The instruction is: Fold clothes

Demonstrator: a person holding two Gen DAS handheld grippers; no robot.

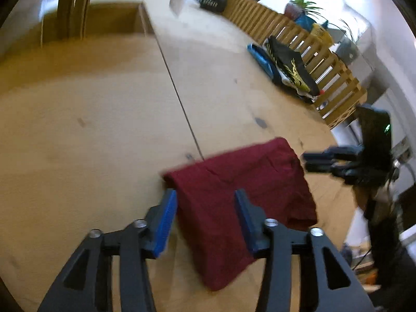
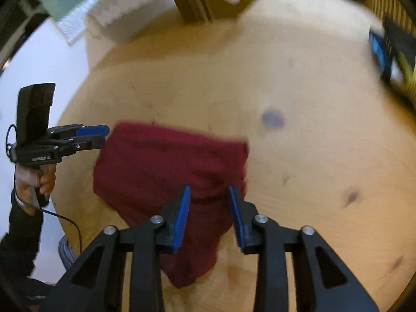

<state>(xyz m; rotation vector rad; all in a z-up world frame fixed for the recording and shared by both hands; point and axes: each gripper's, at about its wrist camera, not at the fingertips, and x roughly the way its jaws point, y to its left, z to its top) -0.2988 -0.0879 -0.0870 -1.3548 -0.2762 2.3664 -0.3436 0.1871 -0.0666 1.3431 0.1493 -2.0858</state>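
Right now a dark red garment (image 1: 241, 202) is lying crumpled and partly folded on the wooden tabletop (image 1: 91, 135), close to its near edge. Over the garment's left side the left tongs (image 1: 205, 218) are hovering, jaws standing wide apart, their blue pads (image 1: 166, 223) gripping nothing. Over the garment's right side the right tongs (image 2: 209, 217) are hanging likewise, parted and empty, cloth showing between the pads but not pinched. Well beyond the garment, a pile of dark clothes (image 1: 288, 70) is sitting beside a slatted wooden rail (image 1: 312, 54).
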